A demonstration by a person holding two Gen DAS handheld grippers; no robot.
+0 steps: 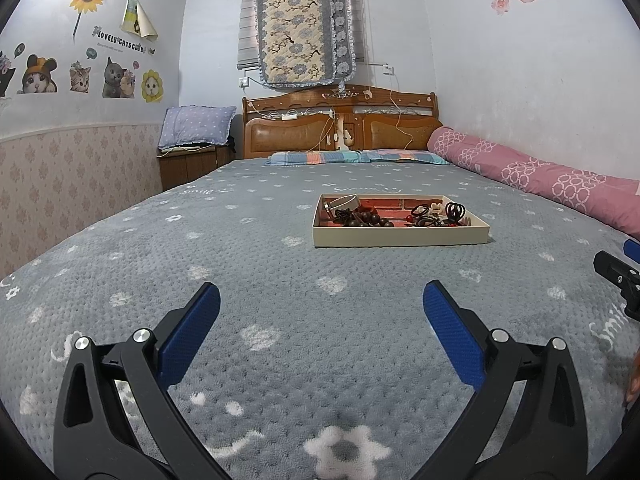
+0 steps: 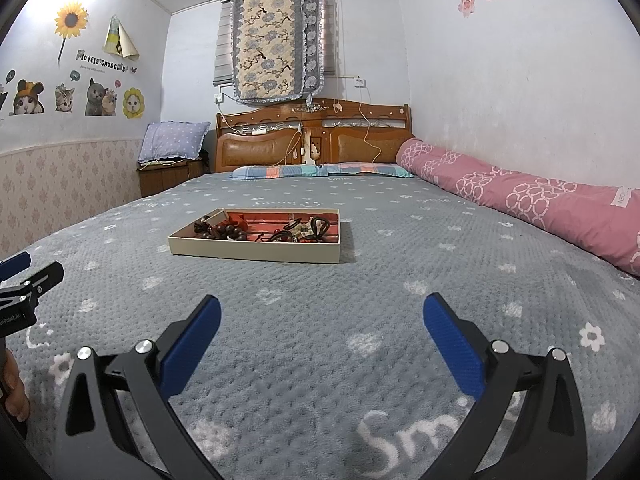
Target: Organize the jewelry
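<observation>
A shallow cream tray (image 1: pixel 400 237) (image 2: pixel 256 253) with a red lining lies on the grey bedspread in the middle of the bed. Inside lie dark wooden beads (image 1: pixel 370 219) (image 2: pixel 228 233), black hair ties (image 1: pixel 424 212) (image 2: pixel 320 224), a black claw clip (image 1: pixel 455 211) and a pale bangle (image 1: pixel 340 202). My left gripper (image 1: pixel 321 297) hovers open over the blanket, well short of the tray. Equally wide open and empty, my right gripper (image 2: pixel 322 307) stands to the tray's near right. Each gripper's tip shows at the edge of the other's view.
A rolled pink quilt (image 1: pixel 540 178) (image 2: pixel 520 196) runs along the right wall. Pillows (image 1: pixel 356 157) and a wooden headboard (image 2: pixel 312 140) close the far end. A bedside cabinet (image 1: pixel 192 162) with a lilac pillow stands at the far left. A hand (image 2: pixel 14 392) holds the left gripper.
</observation>
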